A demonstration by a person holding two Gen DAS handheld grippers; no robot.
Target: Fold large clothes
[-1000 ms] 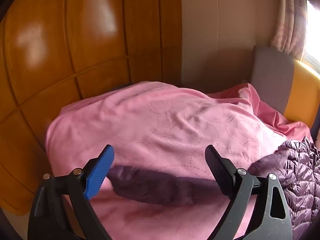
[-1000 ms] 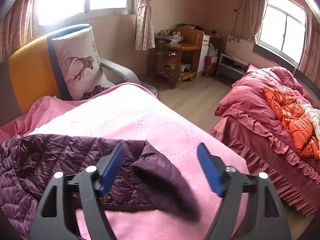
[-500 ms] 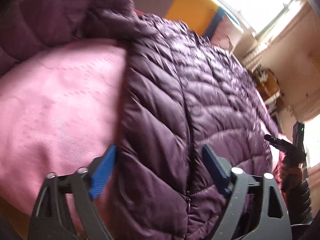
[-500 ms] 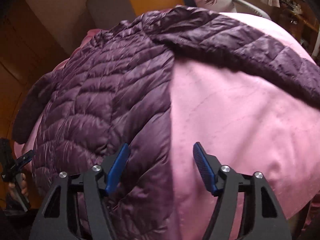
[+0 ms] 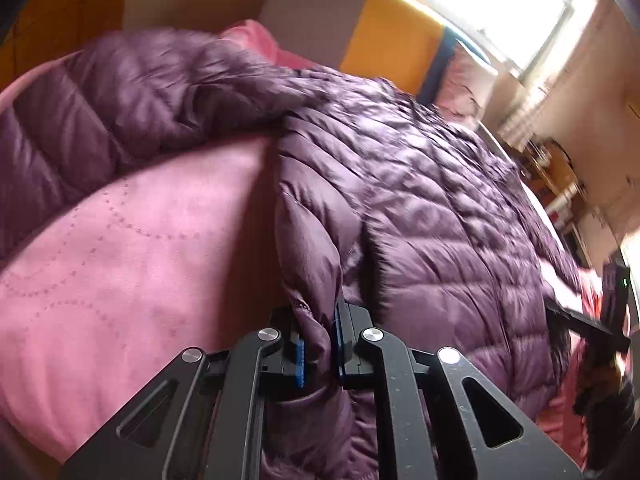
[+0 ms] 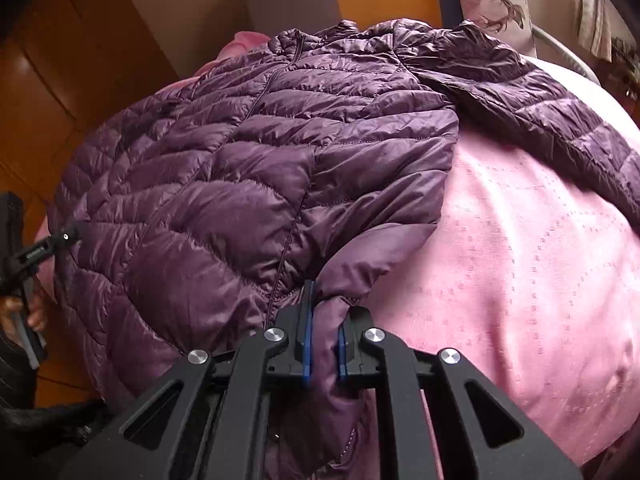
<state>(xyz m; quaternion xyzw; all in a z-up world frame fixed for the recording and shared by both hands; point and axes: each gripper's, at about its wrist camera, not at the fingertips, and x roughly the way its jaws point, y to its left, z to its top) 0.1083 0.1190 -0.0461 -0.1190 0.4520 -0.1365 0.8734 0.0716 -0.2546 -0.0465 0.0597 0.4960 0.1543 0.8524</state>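
A quilted purple puffer jacket [image 5: 420, 208] lies spread front-up on a pink blanket [image 5: 140, 260], sleeves stretched out to the sides. My left gripper [image 5: 319, 316] is closing its jaws on the jacket's hem corner, and a fold of purple fabric is pinched between the blue pads. In the right wrist view the jacket [image 6: 240, 168] fills the left half, and my right gripper [image 6: 326, 312] is closing on the opposite hem corner with fabric bunched between its pads. Each view shows the other gripper at its edge: the right one [image 5: 592, 320], the left one [image 6: 32, 256].
The pink blanket [image 6: 520, 260] covers a bed. A grey and yellow headboard [image 5: 392, 36] stands behind it, with a deer-print pillow [image 6: 500, 4] in the corner. An orange wooden wardrobe [image 6: 60, 60] runs along one side. A bright window [image 5: 480, 0] and shelves [image 5: 560, 172] lie beyond.
Both grippers swung from the sleeve ends down to the jacket's hem. Their jaws went from wide open to pinched on the hem corners.
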